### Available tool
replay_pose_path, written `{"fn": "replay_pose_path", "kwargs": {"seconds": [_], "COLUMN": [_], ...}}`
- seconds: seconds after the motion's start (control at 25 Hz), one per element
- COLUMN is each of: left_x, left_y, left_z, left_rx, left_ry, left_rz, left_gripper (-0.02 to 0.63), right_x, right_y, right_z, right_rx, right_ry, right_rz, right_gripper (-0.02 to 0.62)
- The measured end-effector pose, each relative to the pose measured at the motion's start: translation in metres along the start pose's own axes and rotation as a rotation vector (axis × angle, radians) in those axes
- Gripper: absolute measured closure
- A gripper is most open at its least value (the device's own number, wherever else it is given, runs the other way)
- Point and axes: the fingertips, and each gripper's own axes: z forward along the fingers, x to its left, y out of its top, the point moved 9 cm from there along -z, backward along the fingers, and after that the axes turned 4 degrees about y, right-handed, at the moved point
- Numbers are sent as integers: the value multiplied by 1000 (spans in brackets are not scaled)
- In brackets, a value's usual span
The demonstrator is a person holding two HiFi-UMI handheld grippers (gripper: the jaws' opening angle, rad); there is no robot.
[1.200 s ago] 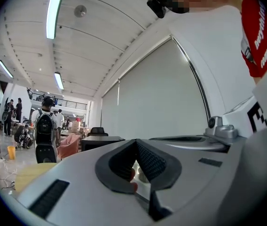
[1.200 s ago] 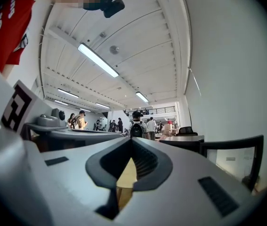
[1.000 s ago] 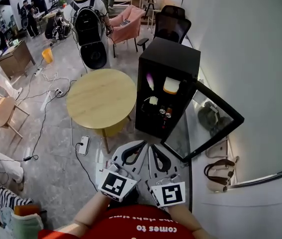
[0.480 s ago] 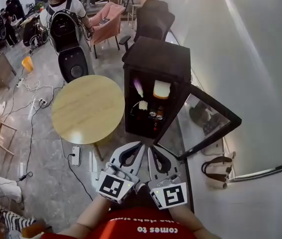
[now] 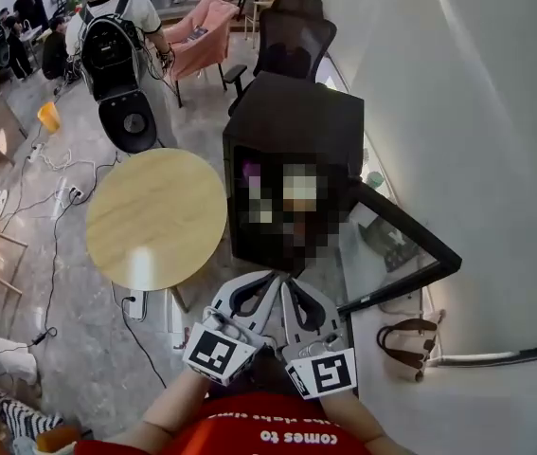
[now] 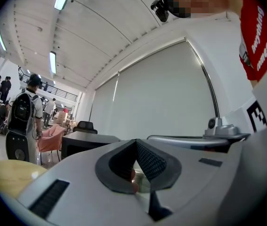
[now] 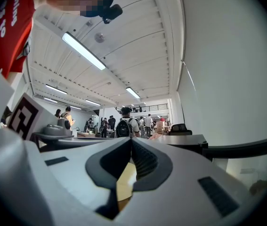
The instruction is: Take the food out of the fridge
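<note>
Open-plan office, grey stone floor (image 5: 88, 339), plain white wall (image 5: 476, 112) down the right of the head view. Black cube-shaped mini fridge (image 5: 296, 121) at frame centre, against that wall. Its black-framed glass door (image 5: 396, 245) is swung open toward lower right. Fridge interior isn't legible, so can't tell where the food sits on the shelves. Round light-wood table (image 5: 154, 216) just left of the fridge.

Left gripper (image 5: 266, 281) and right gripper (image 5: 292, 284) are side by side at bottom centre, tips aimed up-frame at the fridge's open front. They sit near its lower edge but apart from it. In the gripper views, both jaw pairs meet at the tip with nothing clamped. Only background shows through the pad cut-outs. Fridge is ahead of both, beyond the tips.
</note>
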Motion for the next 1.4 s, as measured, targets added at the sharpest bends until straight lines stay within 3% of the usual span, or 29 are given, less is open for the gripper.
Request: {"fn": "replay_pose_path", "kwargs": {"seconds": [0.28,0.6,0.76,1.04,1.32,1.4], "left_x": [12,39,46,55,66,69], "left_y": [-7,-15,-17,-27,-36,-36], "left_z": [47,75,87,105,117,119], "left_rx": [-11,36,39,80,121,114], "left_ry": [30,88,76,48,46,52], "left_rz": [29,23,33,35,29,23], "left_gripper": [598,598,600,598,598,598], "right_x": [-51,-73,-81,-101,-127,-131], "right_y": [-16,-31,-35,-54,-100,-111], "right_z": [23,59,68,80,94,98], "right_rx": [-11,22,25,6,43,54], "right_ry": [27,9,-11,-70,-108,-127], "right_rz": [33,125,167,433,735,767], "right_gripper": [584,584,584,584,584,584]}}
